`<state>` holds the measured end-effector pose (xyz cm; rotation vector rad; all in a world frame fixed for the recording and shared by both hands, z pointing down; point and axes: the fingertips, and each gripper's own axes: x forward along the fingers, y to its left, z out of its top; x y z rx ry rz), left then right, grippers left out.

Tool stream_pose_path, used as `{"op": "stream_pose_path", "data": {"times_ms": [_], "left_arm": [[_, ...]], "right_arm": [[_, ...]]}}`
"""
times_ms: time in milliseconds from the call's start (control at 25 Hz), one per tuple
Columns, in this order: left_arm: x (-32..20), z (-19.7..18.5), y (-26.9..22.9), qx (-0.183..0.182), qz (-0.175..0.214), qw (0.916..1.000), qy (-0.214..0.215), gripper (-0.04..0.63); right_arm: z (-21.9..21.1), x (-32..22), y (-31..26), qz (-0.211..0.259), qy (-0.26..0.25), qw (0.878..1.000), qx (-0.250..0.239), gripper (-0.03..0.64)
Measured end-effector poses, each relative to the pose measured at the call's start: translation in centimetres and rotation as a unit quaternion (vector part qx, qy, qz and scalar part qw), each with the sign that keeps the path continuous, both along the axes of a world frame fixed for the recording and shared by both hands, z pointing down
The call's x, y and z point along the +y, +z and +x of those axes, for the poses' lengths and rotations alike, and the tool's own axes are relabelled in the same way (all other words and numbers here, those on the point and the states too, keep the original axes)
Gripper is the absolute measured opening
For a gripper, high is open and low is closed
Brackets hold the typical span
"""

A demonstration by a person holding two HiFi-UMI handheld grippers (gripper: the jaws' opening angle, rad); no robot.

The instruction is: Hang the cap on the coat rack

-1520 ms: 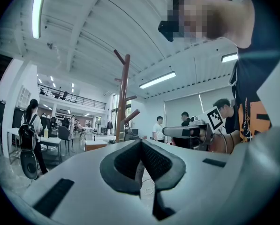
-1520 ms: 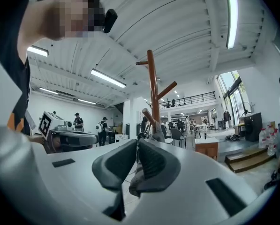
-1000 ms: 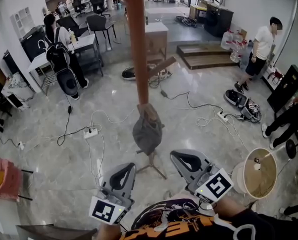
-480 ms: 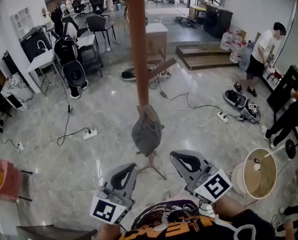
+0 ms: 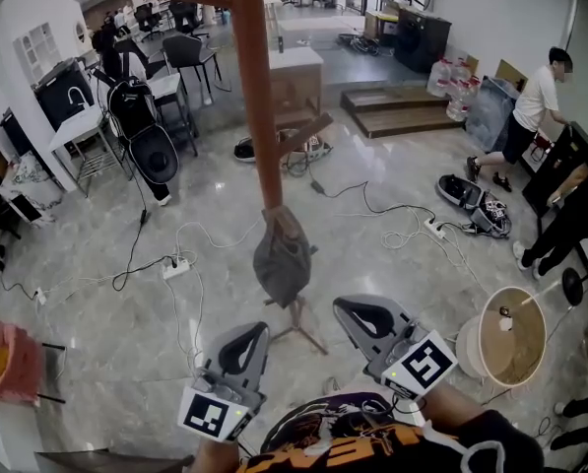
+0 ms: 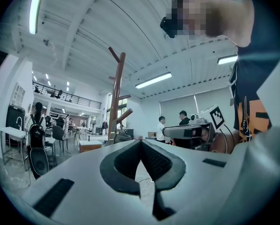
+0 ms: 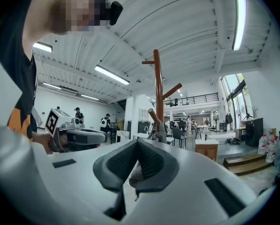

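Observation:
The wooden coat rack (image 5: 257, 97) stands on the marble floor ahead of me. A grey cap (image 5: 282, 254) hangs on a low peg of it, apart from both grippers. In the left gripper view the coat rack (image 6: 116, 97) rises at centre left with the cap (image 6: 122, 136) low on it. The right gripper view shows the coat rack (image 7: 158, 90) and the cap (image 7: 159, 132) too. My left gripper (image 5: 253, 329) is shut and empty, held near my body. My right gripper (image 5: 359, 309) is also shut and empty, level beside it.
Cables and a power strip (image 5: 175, 264) run over the floor around the rack's legs (image 5: 298, 328). A round tan drum (image 5: 511, 339) stands at the right. Several people (image 5: 535, 106) move about at the back and right, among tables (image 5: 97, 116) and a wooden platform (image 5: 402, 106).
Both grippers hold still and stay shut. The head view has drifted a little, and people in the background have walked on. The cap hangs as before.

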<state>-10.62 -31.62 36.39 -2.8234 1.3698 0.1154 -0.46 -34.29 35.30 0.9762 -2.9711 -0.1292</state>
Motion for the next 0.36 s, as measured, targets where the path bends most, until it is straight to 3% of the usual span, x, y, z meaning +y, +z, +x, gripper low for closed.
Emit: {"op": "stream_pose_path", "data": {"times_ms": [360], "left_arm": [[1.4,0.2,0.8,0.001,0.005,1.0000,0.005,0.023]], "right_arm": [[0.0,1.6,0.9,0.003,0.001,1.000,0.000,0.014]]}}
